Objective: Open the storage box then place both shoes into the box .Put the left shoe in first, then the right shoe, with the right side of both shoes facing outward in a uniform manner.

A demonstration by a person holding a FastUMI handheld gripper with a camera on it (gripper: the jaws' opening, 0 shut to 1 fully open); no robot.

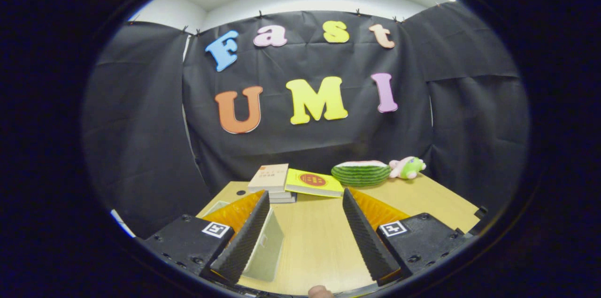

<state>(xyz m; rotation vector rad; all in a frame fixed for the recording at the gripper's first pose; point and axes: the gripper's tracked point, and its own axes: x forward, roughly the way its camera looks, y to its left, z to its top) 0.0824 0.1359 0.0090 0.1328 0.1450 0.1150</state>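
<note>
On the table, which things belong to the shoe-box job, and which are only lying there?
Job: the clear storage box, beside one finger; the gripper, open, nothing between its fingers.

Lying about: stacked books, yellow book, watermelon slice toy, plush toy, all beyond the fingers.

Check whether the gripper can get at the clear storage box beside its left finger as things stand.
Probably yes: the gripper is open and holds nothing, and the storage box lies right beside the left finger on the table, with nothing between them.
</note>
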